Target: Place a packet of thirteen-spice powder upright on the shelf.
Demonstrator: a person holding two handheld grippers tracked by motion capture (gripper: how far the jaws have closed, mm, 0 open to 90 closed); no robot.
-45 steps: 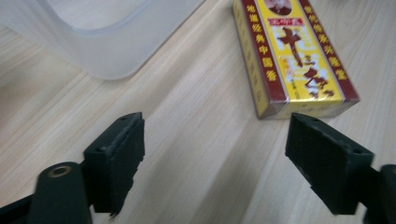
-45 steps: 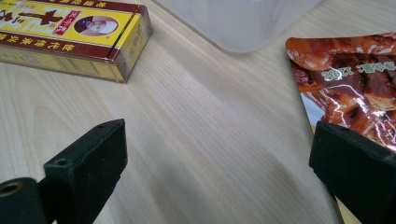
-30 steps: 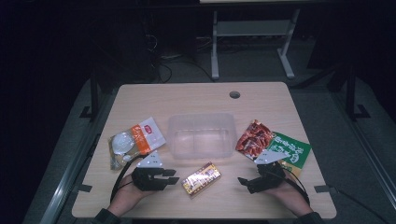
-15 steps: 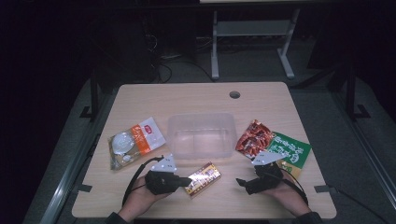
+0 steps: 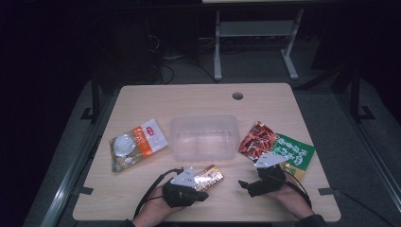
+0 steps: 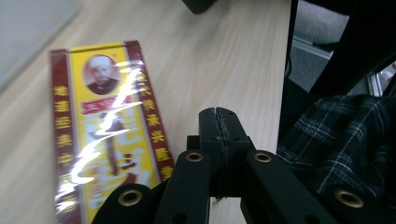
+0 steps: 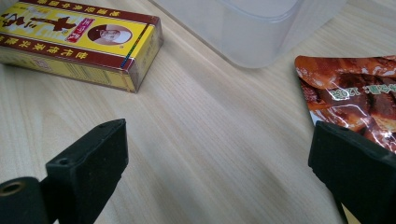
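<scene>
A yellow and dark red box [image 5: 210, 176] printed with a portrait lies flat near the table's front edge. My left gripper [image 5: 198, 194] sits just beside its near end, jaws shut with nothing between them. In the left gripper view the shut gripper [image 6: 219, 116] is just right of the box [image 6: 107, 140], over bare wood. My right gripper [image 5: 246, 187] rests on the table right of the box, pointing left. Its jaws stand wide open, and the gripper [image 7: 219, 135] frames empty tabletop, with the box [image 7: 84, 42] farther ahead.
A clear plastic container [image 5: 203, 137] stands mid-table, its wall [image 7: 261, 23] close ahead of the right gripper. A red snack packet [image 5: 257, 139] and a green packet [image 5: 293, 153] lie at the right, a white and orange packet [image 5: 137, 144] at the left. A plaid sleeve [image 6: 345, 135] hangs past the table's edge.
My left gripper has slid right along the front edge until it is beside the yellow box. The right gripper and the packets have stayed put.
</scene>
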